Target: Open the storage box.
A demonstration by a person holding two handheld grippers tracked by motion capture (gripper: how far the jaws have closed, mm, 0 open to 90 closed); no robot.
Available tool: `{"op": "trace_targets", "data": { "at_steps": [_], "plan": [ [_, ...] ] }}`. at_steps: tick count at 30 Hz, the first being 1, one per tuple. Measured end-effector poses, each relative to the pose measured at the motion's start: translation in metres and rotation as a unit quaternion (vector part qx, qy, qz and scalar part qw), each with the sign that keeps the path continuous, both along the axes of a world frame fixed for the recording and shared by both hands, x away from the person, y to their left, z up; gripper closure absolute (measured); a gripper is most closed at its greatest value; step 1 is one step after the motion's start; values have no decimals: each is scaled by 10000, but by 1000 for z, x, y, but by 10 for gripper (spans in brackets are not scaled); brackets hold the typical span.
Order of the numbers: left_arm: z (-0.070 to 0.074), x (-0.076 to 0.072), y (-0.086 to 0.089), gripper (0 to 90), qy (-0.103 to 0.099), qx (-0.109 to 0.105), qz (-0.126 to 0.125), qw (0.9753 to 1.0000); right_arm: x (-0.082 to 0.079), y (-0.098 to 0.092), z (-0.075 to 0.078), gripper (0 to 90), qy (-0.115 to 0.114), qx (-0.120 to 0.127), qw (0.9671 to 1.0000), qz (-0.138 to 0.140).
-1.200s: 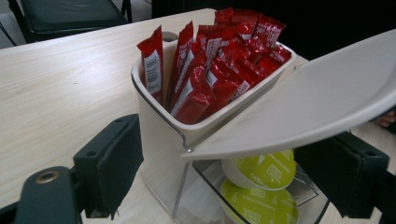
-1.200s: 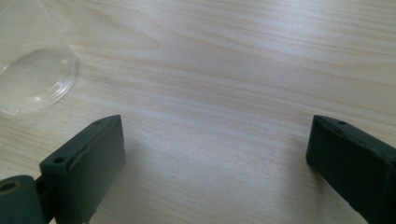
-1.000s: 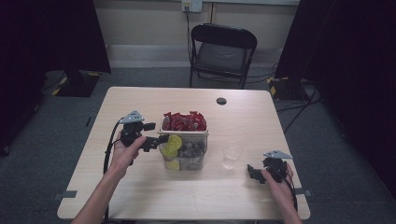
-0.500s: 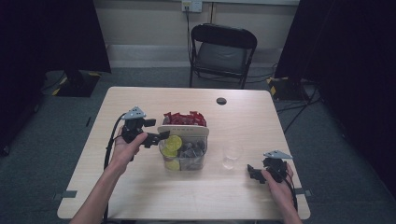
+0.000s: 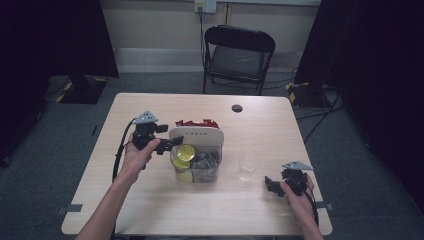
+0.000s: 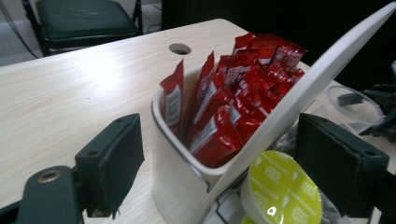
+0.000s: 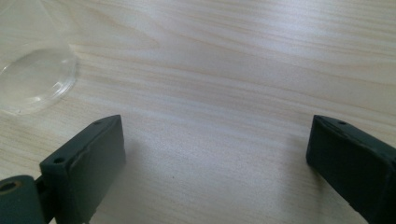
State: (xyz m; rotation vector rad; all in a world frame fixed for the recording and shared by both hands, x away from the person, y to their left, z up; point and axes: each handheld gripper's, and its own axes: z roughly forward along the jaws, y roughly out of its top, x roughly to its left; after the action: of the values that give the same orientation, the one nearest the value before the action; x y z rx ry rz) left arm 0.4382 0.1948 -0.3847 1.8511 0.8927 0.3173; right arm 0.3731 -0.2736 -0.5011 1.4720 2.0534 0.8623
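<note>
Capsule-shaped, with a yellow-green foil lid printed in white, the small coffee pod (image 6: 283, 193) is being shown at the lower right of the left gripper view, lying in the clear front compartment of the white organiser caddy (image 5: 196, 150), just under its slanted white divider panel (image 6: 299, 105). In the high view the same pod (image 5: 183, 152) is being seen at the centre of the frame, at the caddy's left edge. The left gripper (image 6: 233, 172) is being held with its black jaws spread wide: one pad is standing off at the lower left over the pale wooden table (image 6: 70, 93), the other is sitting at the lower right just beside the pod. The pod is thus lying between the jaws but well toward the right-hand one, its flat foil face being turned toward the camera, so its short axis is judged to be running roughly along the line of approach. Red sachets (image 6: 233, 98) are being seen packed upright in the rear compartment, at frame centre. The right gripper (image 7: 215, 158) is being held low over bare table at the lower right of the high view, jaws likewise spread and holding nothing, with a clear plastic cup (image 7: 32, 79) at the upper left of its own view. The left hand is by far the nearer to the pod.
</note>
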Motion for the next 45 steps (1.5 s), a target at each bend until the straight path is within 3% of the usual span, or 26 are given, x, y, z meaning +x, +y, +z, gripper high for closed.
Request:
{"op": "trace_targets", "data": {
  "at_steps": [10,14,19,28,33,35,45],
  "plan": [
    [-7,5,4,156,96,-48,137,9998,0,0,0,46,11,-14,10000,46],
    [-9,8,5,149,129,-99,109,9998,-1,1,4,161,13,-4,10000,75],
    [-10,8,5,138,162,-138,138,9997,-2,2,7,154,114,21,9998,163],
    [-9,9,6,130,173,-73,132,9997,-8,0,20,187,-159,257,9990,335],
    [-10,9,5,122,140,-49,132,9998,-10,2,29,227,-293,218,9987,368],
    [-10,9,3,118,151,-29,135,9998,-10,3,34,231,-230,260,9985,414],
    [-10,11,2,102,152,-31,102,9998,-14,7,57,244,-486,408,9961,606]
  ]
}}
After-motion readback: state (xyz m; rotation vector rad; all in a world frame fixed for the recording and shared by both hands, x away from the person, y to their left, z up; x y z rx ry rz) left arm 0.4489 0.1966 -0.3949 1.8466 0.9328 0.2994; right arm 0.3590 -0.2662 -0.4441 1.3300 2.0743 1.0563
